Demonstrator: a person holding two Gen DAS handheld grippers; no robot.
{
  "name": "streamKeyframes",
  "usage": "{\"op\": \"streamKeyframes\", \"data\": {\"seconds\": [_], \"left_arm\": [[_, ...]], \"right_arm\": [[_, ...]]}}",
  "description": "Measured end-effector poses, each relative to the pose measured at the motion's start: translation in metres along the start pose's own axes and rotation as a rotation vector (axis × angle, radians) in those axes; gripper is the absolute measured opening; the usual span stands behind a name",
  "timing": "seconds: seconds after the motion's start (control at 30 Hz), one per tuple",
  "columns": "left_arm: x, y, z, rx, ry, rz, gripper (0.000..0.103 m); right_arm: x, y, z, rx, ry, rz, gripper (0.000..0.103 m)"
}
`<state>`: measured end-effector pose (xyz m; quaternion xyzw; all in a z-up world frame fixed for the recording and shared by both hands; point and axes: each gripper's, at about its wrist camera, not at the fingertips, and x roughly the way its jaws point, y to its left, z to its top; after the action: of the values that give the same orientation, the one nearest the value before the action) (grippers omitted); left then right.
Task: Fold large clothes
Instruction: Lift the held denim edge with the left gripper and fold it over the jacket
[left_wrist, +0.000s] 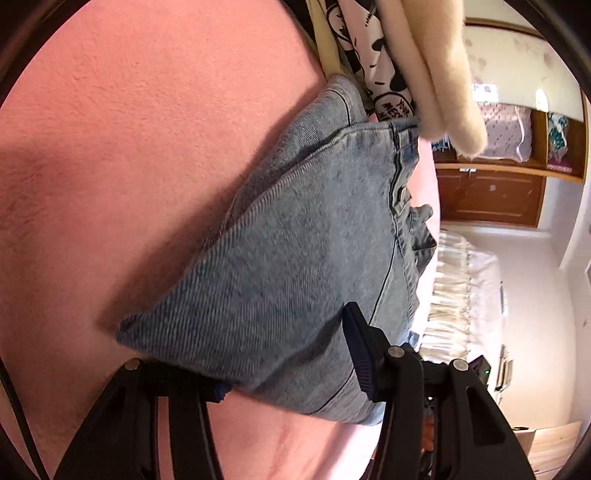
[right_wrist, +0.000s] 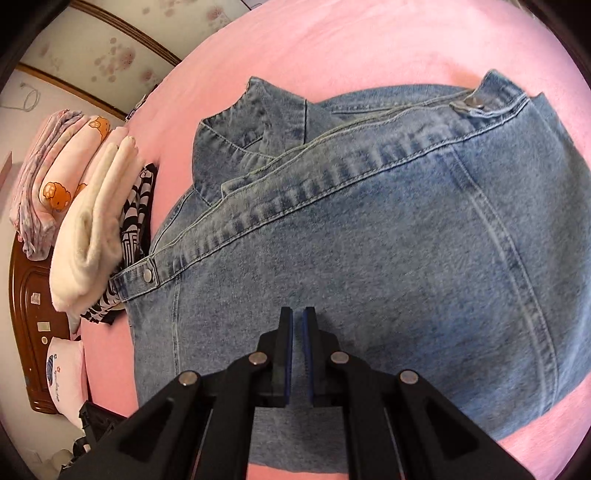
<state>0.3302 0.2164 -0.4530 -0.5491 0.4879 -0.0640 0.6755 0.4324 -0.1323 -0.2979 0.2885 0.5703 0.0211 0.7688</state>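
The folded denim jacket (right_wrist: 369, 229) lay on the pink bedspread (right_wrist: 369, 48), its snap-studded hem band running crosswise ahead of the right gripper (right_wrist: 297, 314). That gripper hovered directly over it, jaws nearly together and empty. The left gripper (left_wrist: 291, 358) straddled the bundle's near corner, its fingers either side of the thick fold.

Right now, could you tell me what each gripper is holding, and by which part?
The left gripper clamps the folded blue denim jacket by its near folded edge. The right gripper is shut above the jacket, holding nothing.
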Motion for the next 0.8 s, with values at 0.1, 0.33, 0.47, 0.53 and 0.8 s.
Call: {"op": "streamKeyframes", "data": {"seconds": [0.1, 0.33, 0.47, 0.53, 0.8], "left_arm": [[0.006, -0.001, 0.005, -0.018, -0.013, -0.013, 0.049], [0.016, -0.003, 0.010, -0.087, -0.050, 0.019, 0.040], [0.016, -0.009, 0.008, -0.104, -0.060, 0.050, 0.032], [0.015, -0.009, 0.006, -0.124, -0.068, 0.042, 0.029], [0.022, -0.017, 0.003, -0.154, -0.071, 0.060, 0.029]], "right_arm": [[0.005, 0.003, -0.002, -0.014, 0.013, -0.008, 0.005], [0.014, 0.012, 0.000, -0.017, 0.027, -0.060, 0.005], [0.020, 0.019, 0.003, -0.036, 0.040, -0.124, 0.002], [0.022, 0.021, 0.002, -0.051, 0.037, -0.142, 0.000], [0.028, 0.038, -0.004, -0.110, 0.071, -0.223, 0.000]]}}
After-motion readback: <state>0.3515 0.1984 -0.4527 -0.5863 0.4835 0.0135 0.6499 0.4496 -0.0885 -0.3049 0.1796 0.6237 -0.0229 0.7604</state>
